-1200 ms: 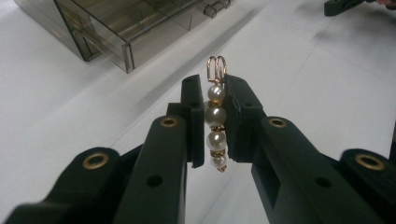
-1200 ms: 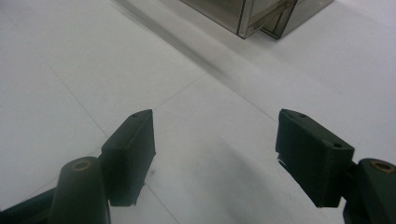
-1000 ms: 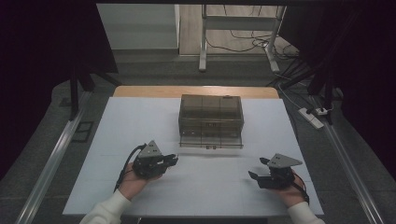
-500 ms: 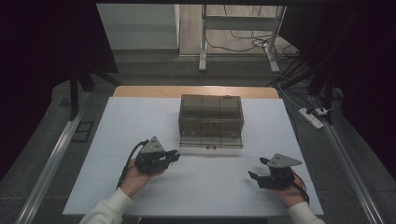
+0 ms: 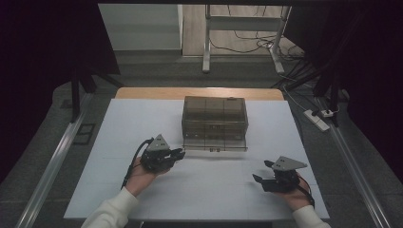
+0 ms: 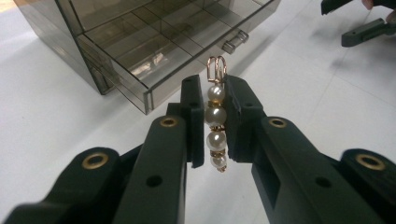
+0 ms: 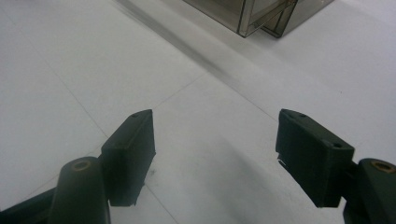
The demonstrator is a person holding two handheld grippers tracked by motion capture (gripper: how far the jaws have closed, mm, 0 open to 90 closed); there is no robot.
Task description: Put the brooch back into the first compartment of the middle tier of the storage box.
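Note:
My left gripper (image 6: 215, 100) is shut on a pearl hair clip (image 6: 215, 116), a gold clip with a row of white pearls held upright between the pads. It hovers just in front of the smoky clear drawer box (image 5: 215, 118), whose bottom drawer (image 6: 154, 49) is pulled out and shows several empty compartments. In the high view the left gripper (image 5: 178, 153) sits at the drawer's left front corner. My right gripper (image 5: 260, 172) rests near the table's front right, open, with nothing between its jaws (image 7: 215, 154).
A white sheet (image 5: 119, 123) covers the table, with a wooden strip along the far edge. Metal rails run down both sides. A power strip (image 5: 317, 118) and cables lie on the floor beyond the right rail.
My left gripper has shifted slightly to the right toward the open drawer, carrying the clip. The right gripper has stayed put.

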